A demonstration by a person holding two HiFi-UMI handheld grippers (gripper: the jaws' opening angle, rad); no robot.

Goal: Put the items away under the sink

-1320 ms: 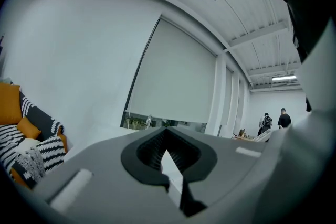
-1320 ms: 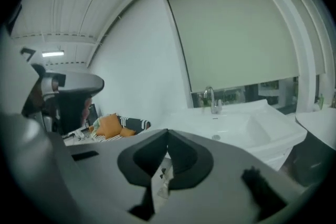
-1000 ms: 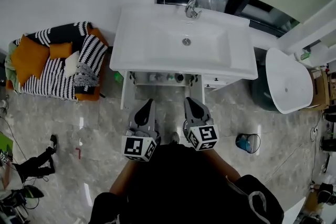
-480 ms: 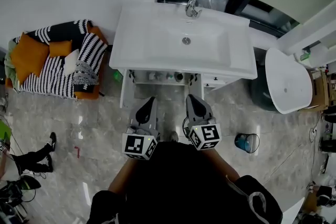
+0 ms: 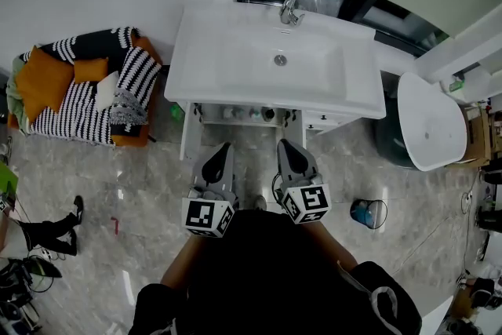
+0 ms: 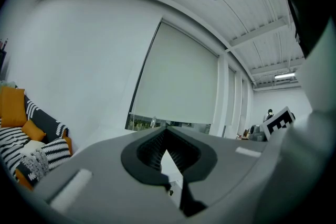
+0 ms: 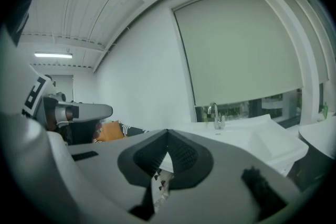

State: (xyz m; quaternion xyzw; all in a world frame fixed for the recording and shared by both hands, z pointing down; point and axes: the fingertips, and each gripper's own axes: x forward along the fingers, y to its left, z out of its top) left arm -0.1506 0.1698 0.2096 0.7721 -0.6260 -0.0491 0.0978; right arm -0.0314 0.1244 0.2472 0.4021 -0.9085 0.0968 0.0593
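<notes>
Sink, head view: white sink set against the wall, faucet at its back edge, open cabinet below.
Items, head view: items in a row inside the cabinet, just under the sink's front edge; too small to name.
Left claw, head view: left claw closed to a point, nothing in it, above the floor, aimed at the cabinet opening, apart from the items.
Right claw, head view: right claw beside the left one, also closed to a point and bare.
Surroundings, head view: striped sofa with orange cushions left of the sink; small blue bin on the floor to the right.
Left claw, left gripper view: jaws together at the tips, gripping nothing; pale blind ahead, sofa at the left edge.
Right claw, right gripper view: jaws together, holding nothing; sink and faucet ahead to the right, left claw at the left edge.
</notes>
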